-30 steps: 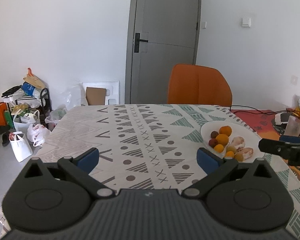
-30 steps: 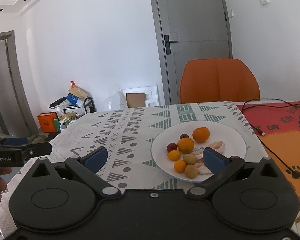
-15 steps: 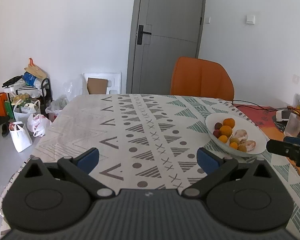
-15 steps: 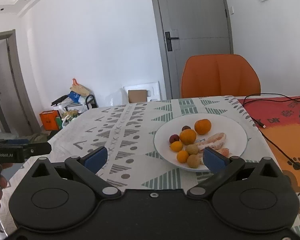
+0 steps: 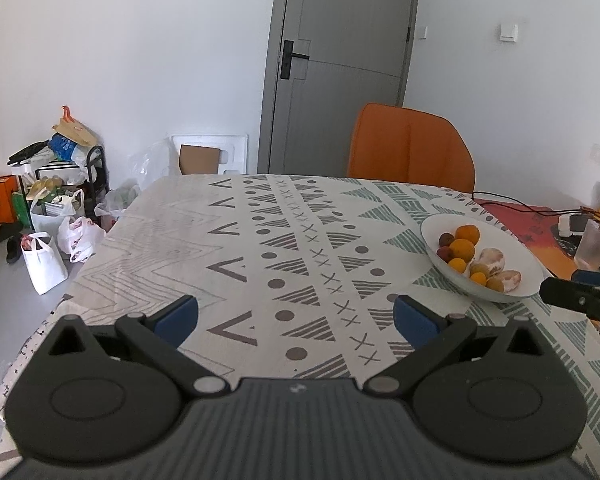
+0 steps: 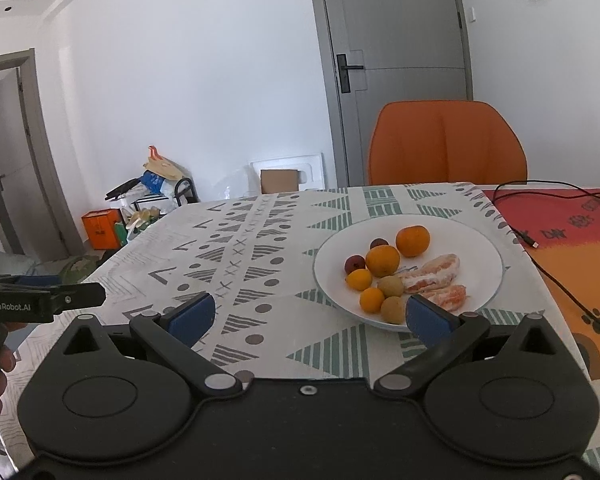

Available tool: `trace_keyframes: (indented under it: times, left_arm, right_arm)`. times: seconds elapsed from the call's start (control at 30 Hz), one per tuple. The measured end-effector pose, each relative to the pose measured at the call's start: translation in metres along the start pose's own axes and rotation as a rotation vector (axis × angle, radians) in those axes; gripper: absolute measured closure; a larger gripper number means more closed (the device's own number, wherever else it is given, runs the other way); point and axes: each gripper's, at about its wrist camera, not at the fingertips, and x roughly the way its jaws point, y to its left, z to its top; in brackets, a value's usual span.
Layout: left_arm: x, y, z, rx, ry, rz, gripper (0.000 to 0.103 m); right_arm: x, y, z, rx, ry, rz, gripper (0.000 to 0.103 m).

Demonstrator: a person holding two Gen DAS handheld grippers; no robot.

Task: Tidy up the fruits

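Observation:
A white plate (image 6: 480, 248) sits on the right part of the patterned tablecloth (image 6: 260, 248). It holds oranges (image 6: 412, 240), small orange fruits, dark red fruits (image 6: 354, 263), brownish round fruits (image 6: 393, 309) and peeled citrus pieces (image 6: 432, 272). My right gripper (image 6: 310, 316) is open and empty, just before the plate's near rim. My left gripper (image 5: 296, 318) is open and empty above the cloth, left of the plate (image 5: 516, 264). Each gripper shows at the edge of the other's view.
An orange chair (image 5: 410, 148) stands at the table's far side before a grey door (image 5: 340, 60). A red-orange mat (image 6: 572, 232) with a black cable lies right of the plate. A clear cup (image 5: 594, 244) stands at far right. Bags and boxes (image 5: 48, 208) clutter the floor left.
Both grippers have drawn back and risen a little, so more of the table and the plate shows. Both stay open and empty. The fruits have not moved.

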Motion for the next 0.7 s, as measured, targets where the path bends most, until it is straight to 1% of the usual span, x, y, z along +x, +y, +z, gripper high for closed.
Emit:
trace_keyframes:
  times: [0.7]
  left_arm:
    - [-0.0018, 0.0033, 0.0001, 0.004, 0.002, 0.023, 0.000]
  right_arm:
    - [0.0013, -0.0009, -0.0023, 0.001, 0.006, 0.001, 0.000]
